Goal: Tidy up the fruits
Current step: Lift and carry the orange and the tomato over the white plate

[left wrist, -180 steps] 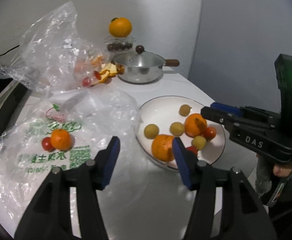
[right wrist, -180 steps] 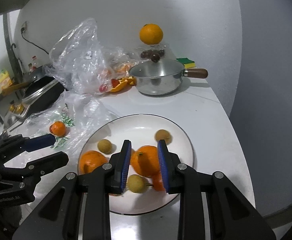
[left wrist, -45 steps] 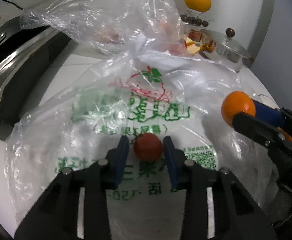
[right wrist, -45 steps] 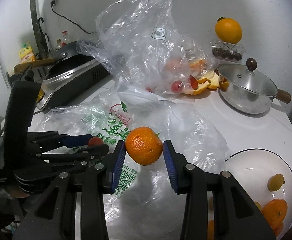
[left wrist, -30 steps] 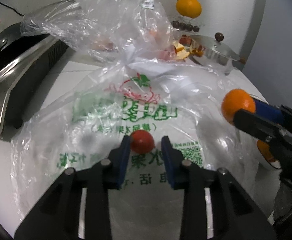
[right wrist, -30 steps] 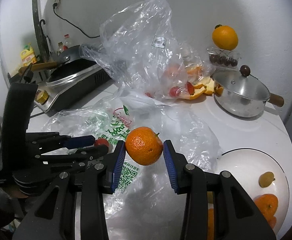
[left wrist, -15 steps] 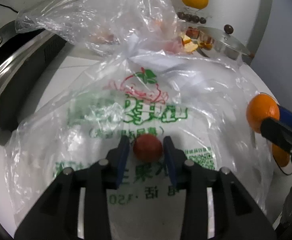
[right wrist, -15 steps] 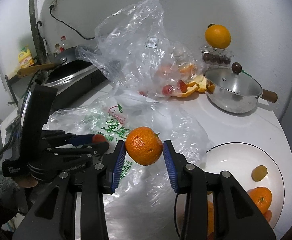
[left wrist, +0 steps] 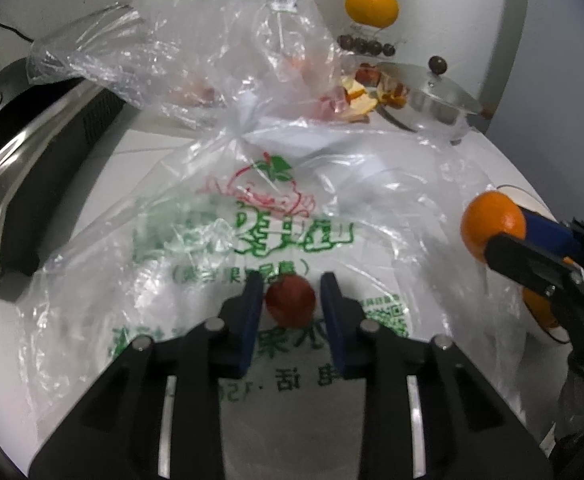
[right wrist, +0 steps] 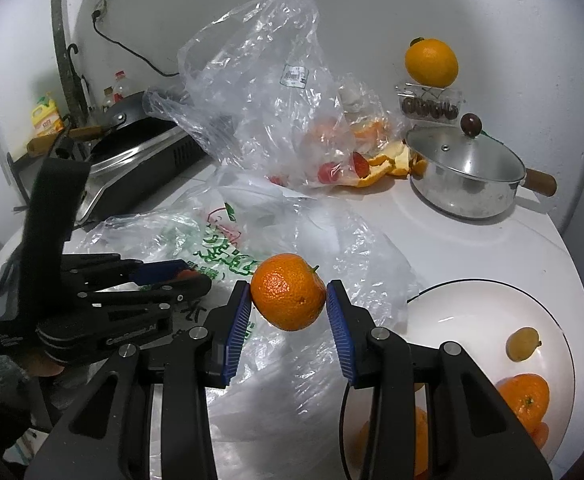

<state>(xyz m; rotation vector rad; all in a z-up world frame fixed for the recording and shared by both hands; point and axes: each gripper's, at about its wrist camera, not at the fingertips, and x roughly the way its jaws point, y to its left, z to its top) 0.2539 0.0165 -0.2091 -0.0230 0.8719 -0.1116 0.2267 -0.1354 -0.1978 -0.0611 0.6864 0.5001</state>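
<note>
plate point(right wrist: 487, 292) with yellow fruit point(right wrist: 523, 343) only in right wrist view

White countertop point(right wrist: 471, 240), printed plastic bag point(left wrist: 252, 232), steel pot point(right wrist: 465, 184), white plate point(right wrist: 471, 308), orange peels point(right wrist: 383, 170)

1. Left gripper point(left wrist: 290, 307): matt black body, two forked arms; blue ribbed pads point(left wrist: 250, 312) on the finger insides; round silver screws at the joints; pale slots along each arm.
2. Right gripper point(right wrist: 288, 298): same black build, blue ridged pads point(right wrist: 238, 326), silver screws at the knuckles.
3. From the right wrist view, the left gripper's side bears small white lettering, too small to read; tall black handle behind it.
4. Bare fingertip skin shows under that handle; grey knit cuff beside it.
</note>
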